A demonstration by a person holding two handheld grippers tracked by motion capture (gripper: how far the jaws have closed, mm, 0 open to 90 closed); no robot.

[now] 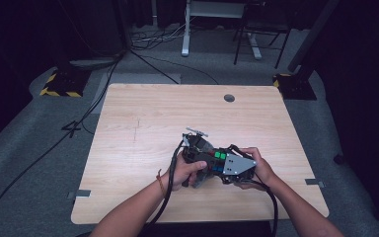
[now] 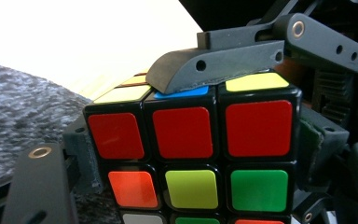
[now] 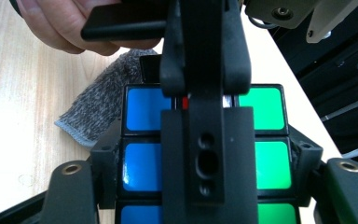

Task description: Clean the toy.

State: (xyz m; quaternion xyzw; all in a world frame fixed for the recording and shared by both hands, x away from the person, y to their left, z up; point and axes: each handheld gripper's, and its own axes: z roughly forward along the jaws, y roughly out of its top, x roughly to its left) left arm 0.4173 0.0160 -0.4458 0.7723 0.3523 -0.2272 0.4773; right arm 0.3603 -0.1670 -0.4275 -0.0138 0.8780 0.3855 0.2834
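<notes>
Both forearms reach in over the counter [image 1: 128, 113]; the left gripper [image 1: 197, 148] and right gripper [image 1: 229, 165] meet mid-counter, jaws clamping from opposite sides.

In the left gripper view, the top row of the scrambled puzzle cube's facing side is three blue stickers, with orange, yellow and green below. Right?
Not quite. The left gripper view shows the scrambled puzzle cube with three red stickers in that top row, not blue. The row below does read orange, yellow, green.

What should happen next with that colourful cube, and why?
Probably a twist of one layer. Both grippers already hold the cube from opposite sides: the left gripper flanks its red-topped face, the right gripper its blue and green one. That face is still mixed: red, orange, yellow, green.
</notes>
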